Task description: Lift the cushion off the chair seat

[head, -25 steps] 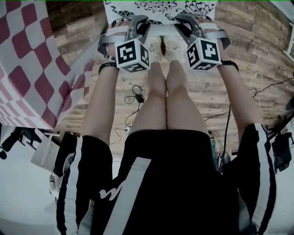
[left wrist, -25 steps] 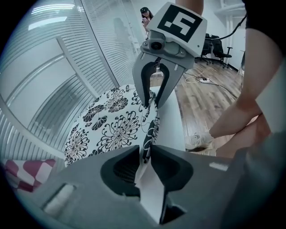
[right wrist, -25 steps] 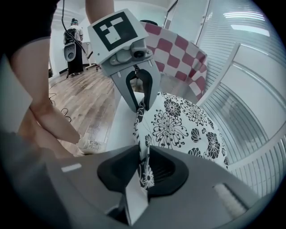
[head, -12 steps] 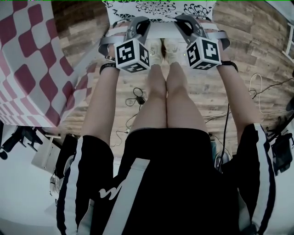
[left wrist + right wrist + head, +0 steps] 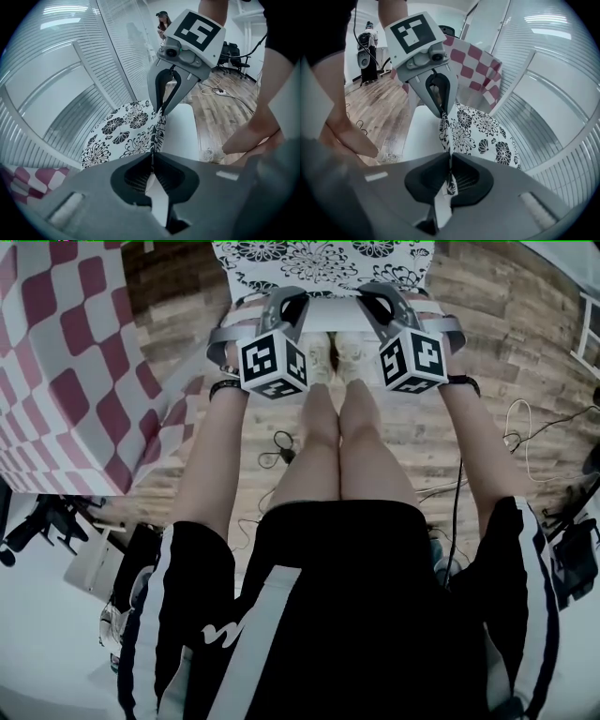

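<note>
Black-and-white floral fabric cushion (image 5: 117,133): left gripper (image 5: 152,158) and right gripper (image 5: 449,161), jaws just closed, each pinch its near edge. Advise lifting both evenly, clear of the white chair seat (image 5: 183,131).

text: none legible in any view | left marker cube (image 5: 273,366): black-and-white square code, no letters or digits | right marker cube (image 5: 412,358): same kind of code | cushion (image 5: 323,257): black flower print only | black shorts (image 5: 375,615): white wavy mark, not readable as lettering
</note>
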A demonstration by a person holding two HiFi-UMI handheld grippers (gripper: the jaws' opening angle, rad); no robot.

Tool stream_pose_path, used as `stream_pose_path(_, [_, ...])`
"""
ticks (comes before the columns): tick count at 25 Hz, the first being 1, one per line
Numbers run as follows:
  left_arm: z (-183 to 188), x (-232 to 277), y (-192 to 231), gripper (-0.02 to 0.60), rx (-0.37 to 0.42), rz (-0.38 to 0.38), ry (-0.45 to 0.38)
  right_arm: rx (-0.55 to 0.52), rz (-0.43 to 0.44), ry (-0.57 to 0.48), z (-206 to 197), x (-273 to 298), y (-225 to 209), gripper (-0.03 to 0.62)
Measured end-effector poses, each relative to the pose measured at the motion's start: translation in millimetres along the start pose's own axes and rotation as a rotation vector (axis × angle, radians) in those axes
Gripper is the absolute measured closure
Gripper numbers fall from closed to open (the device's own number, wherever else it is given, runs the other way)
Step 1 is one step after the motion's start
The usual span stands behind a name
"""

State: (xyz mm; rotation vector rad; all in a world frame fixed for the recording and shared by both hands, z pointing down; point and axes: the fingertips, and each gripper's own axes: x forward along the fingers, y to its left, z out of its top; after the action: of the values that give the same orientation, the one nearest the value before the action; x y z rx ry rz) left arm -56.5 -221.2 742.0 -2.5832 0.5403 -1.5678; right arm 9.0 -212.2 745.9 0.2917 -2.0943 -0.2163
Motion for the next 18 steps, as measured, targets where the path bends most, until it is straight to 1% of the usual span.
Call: stream_pose_path(18, [22,-31,7,0.565,-0.036,0.034,-0.008,0.014,-0.029,0.011,17,-36,-11,0.586])
